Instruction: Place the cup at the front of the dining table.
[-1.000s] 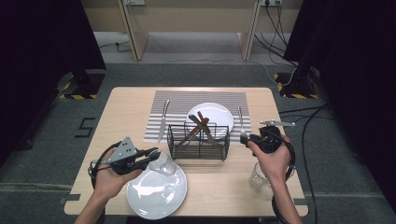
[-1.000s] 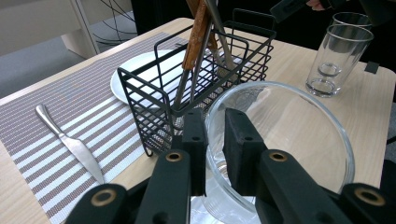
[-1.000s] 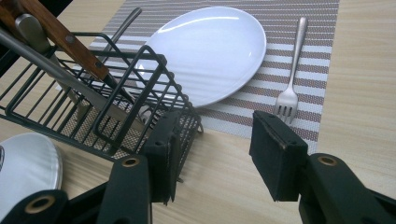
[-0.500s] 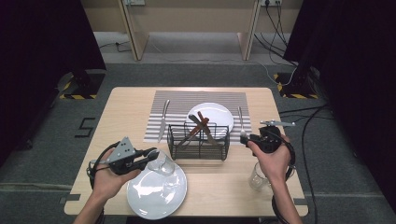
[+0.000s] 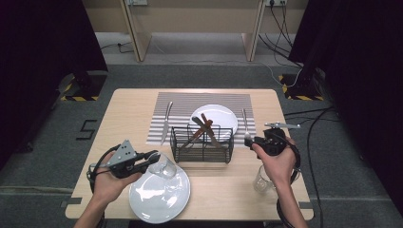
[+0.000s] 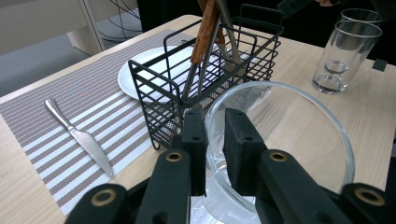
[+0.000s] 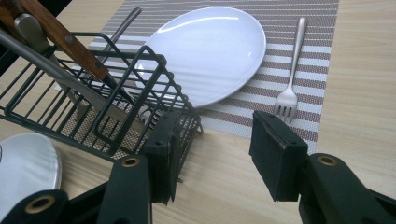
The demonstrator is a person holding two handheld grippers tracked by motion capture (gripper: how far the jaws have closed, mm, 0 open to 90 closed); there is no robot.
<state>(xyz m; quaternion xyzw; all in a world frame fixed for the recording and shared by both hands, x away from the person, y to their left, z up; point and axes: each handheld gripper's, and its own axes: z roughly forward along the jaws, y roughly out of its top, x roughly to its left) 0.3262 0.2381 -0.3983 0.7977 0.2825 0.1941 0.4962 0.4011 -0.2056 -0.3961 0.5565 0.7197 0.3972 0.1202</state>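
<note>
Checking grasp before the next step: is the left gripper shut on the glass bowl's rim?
Shut on it. The left gripper has the glass bowl wall pinched between its jaws, above the near plate.

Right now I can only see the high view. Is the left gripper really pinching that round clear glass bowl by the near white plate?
Observer: Yes. In the left gripper view, the left gripper is shut on the rim of the clear glass bowl, one jaw inside and one outside.
Operator: Is my other one holding anything?
Observer: No. The right gripper is open, with bare wooden table between its jaws, next to the black wire basket.
Operator: What is it pointing at?
Observer: At the silver metal fork lying on the striped placemat, with its tines nearest the gripper.
</note>
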